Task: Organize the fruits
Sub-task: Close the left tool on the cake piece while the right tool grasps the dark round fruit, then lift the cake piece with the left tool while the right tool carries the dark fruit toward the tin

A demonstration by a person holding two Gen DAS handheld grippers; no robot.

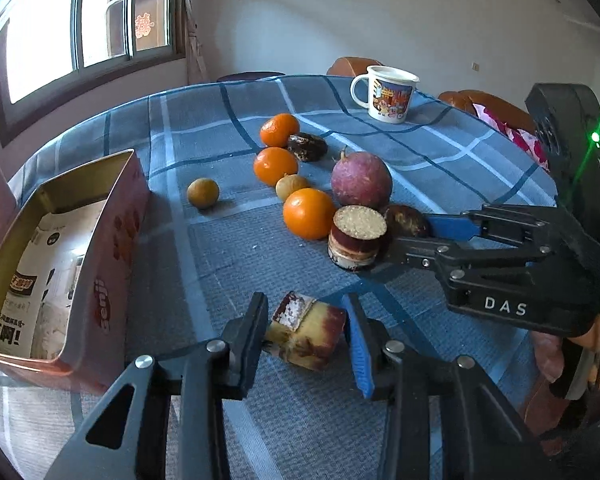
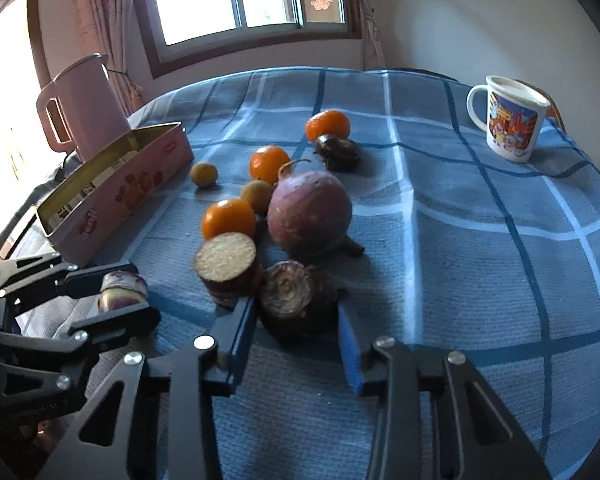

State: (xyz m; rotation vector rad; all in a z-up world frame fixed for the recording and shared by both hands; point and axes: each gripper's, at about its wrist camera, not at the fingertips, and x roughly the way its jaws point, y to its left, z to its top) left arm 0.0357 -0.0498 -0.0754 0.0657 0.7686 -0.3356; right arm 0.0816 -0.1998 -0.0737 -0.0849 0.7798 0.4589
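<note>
My left gripper [image 1: 306, 334] is open around a short cut sugarcane piece [image 1: 306, 334] lying on the cloth; its fingers stand a little apart from it. It also shows in the right wrist view [image 2: 122, 288]. My right gripper [image 2: 296, 328] is open around a dark water chestnut [image 2: 294, 300], next to an upright cut sugarcane piece [image 2: 228, 266]. Beyond lie a purple round fruit [image 2: 310, 212], three oranges [image 2: 228, 218], two small brown fruits [image 2: 204, 174] and another dark chestnut [image 2: 338, 152].
An open pink tin box [image 1: 60, 264] with a packet inside stands at the left on the blue checked tablecloth [image 2: 480, 260]. A pink jug [image 2: 86, 106] stands behind it. A cartoon mug [image 2: 512, 120] stands far right. Chairs lie past the table's far edge.
</note>
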